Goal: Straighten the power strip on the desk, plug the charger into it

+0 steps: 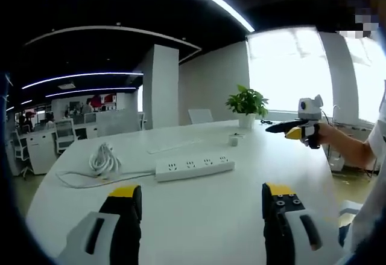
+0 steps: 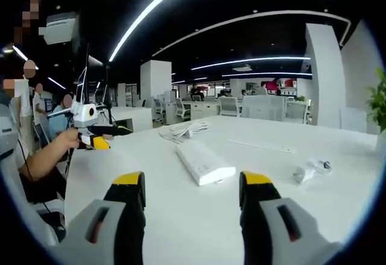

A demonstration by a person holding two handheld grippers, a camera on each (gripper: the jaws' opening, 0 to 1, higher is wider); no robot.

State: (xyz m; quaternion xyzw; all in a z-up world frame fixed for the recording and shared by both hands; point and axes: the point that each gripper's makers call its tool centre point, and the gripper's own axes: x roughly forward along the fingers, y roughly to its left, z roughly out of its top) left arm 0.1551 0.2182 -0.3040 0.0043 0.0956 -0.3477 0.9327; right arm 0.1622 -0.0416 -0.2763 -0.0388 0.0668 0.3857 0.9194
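Both tongs hang apart over the near edge of the white surface (image 1: 205, 217), holding nothing. The power strip (image 1: 194, 168) lies mid-surface with lots of bare room around it, its coiled cord (image 1: 102, 158) left, the charger (image 2: 310, 171) off right.

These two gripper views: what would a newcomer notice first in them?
First, the white power strip lying in the middle of the white desk, with its coiled cable to its left in the left gripper view. Then the small charger beside it, on the right in the right gripper view, and the green potted plant at the desk's far edge. Both the left gripper and the right gripper are open, holding nothing.
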